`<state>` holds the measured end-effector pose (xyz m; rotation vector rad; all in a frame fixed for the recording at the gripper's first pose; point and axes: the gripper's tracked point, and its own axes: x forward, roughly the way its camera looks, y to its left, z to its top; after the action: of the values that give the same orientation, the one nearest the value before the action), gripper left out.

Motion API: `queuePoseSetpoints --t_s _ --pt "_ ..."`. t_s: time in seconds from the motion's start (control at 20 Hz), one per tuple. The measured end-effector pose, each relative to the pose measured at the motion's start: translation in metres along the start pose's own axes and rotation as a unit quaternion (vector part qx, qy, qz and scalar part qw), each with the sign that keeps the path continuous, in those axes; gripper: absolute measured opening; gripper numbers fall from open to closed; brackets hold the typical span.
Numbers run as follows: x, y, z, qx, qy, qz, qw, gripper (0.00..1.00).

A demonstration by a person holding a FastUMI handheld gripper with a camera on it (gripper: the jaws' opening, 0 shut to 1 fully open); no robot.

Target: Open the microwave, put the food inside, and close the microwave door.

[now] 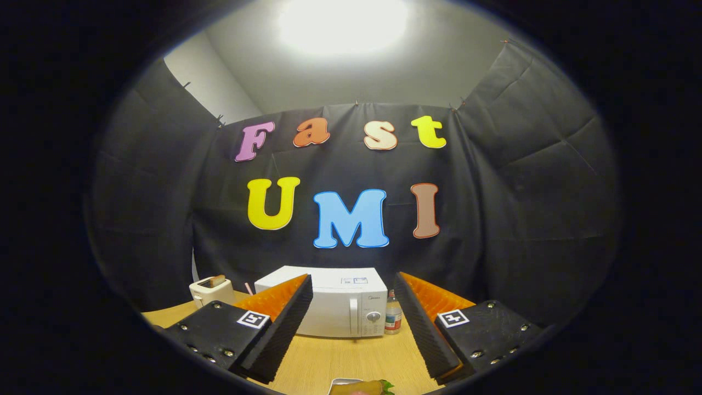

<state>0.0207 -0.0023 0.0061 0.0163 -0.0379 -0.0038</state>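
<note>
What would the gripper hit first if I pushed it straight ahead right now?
Likely the closed microwave, straight beyond the open, empty gripper. The bare table lies between; depth is unclear. The food plate sits below the fingers.

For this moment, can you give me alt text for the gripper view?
A closed white microwave sits on a wooden table beyond the open, empty gripper. A toaster stands to its left, a bottle to its right, and a plate of food lies nearest.

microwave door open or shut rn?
Shut: the white boxy microwave shows its door flush with the front. The open tool holds nothing.
</note>
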Motion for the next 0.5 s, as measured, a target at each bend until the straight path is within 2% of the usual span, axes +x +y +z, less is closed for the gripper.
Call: queuePoseSetpoints --t_s 0.3,0.5 --pt "0.016 -0.008 -0.013 -0.005 0.007 -0.011 1.000 0.96" --pt "0.043 -0.011 -0.035 -0.008 0.014 -0.015 1.000 0.96"
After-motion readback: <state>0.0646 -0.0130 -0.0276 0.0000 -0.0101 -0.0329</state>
